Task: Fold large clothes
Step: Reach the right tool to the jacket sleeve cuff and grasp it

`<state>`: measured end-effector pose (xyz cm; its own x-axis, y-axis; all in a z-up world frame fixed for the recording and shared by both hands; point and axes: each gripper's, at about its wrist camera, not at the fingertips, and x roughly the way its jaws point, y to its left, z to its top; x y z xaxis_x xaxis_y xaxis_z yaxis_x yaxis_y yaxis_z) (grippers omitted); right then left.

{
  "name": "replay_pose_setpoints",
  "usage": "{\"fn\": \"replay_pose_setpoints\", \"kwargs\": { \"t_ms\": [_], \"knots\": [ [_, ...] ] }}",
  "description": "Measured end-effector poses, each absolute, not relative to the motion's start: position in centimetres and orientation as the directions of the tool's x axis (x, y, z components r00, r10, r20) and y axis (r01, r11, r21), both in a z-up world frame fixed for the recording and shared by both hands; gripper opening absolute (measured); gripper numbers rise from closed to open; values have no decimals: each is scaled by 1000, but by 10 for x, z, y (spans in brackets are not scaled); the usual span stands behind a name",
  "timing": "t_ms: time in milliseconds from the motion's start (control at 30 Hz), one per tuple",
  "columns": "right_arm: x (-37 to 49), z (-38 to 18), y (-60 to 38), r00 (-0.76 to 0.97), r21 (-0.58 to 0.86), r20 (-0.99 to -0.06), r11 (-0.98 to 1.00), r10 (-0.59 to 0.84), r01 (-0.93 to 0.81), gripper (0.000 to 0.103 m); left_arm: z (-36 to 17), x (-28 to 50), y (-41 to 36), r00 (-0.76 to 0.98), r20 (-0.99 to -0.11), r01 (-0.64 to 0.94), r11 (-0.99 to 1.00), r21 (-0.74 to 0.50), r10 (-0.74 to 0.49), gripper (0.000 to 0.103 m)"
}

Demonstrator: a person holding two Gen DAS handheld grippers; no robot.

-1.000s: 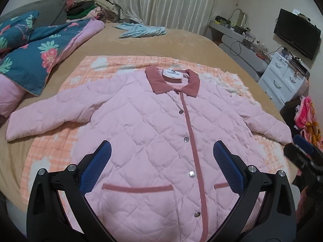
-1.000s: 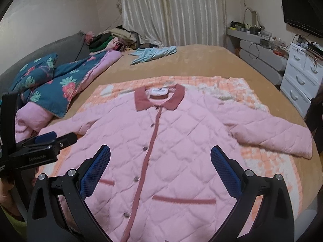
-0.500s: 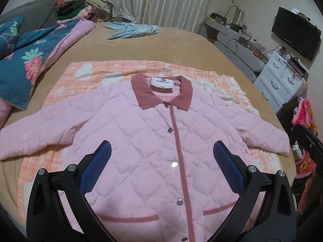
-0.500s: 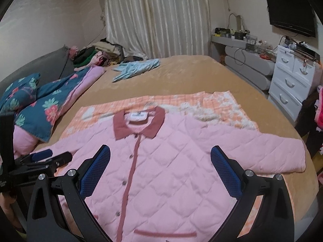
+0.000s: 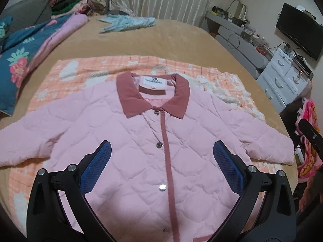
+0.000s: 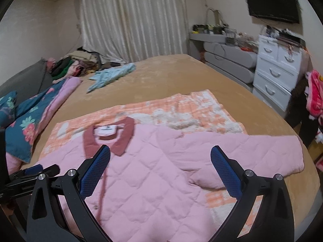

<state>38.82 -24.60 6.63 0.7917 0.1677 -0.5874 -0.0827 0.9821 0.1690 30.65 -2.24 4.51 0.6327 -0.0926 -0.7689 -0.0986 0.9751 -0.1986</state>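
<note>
Each gripper (image 5: 161, 167) (image 6: 160, 171): 2 black arms, blue textured pads (image 5: 94, 169), silver screws (image 5: 71, 167).

A pink quilted jacket (image 5: 141, 141) with a dusty-rose collar (image 5: 153, 96) is laid flat, front up, snapped shut, sleeves spread sideways.

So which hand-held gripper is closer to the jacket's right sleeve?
Right. The right hand-held gripper hovers open beside that sleeve; the left hand-held gripper is open over the jacket's buttoned middle.
</note>
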Motion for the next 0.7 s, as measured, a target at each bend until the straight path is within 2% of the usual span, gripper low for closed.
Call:
{"fn": "replay_pose_setpoints", "kwargs": {
  "t_ms": [567, 700],
  "knots": [
    [433, 6, -361, 749, 217, -662, 951, -24, 222, 99, 9, 354, -64, 609, -789, -72, 985, -158, -82, 95],
    [437, -9, -391, 730, 267, -683, 920, -31, 288, 99, 1, 361, -79, 592, -801, -60, 987, -146, -82, 95]
  ]
}}
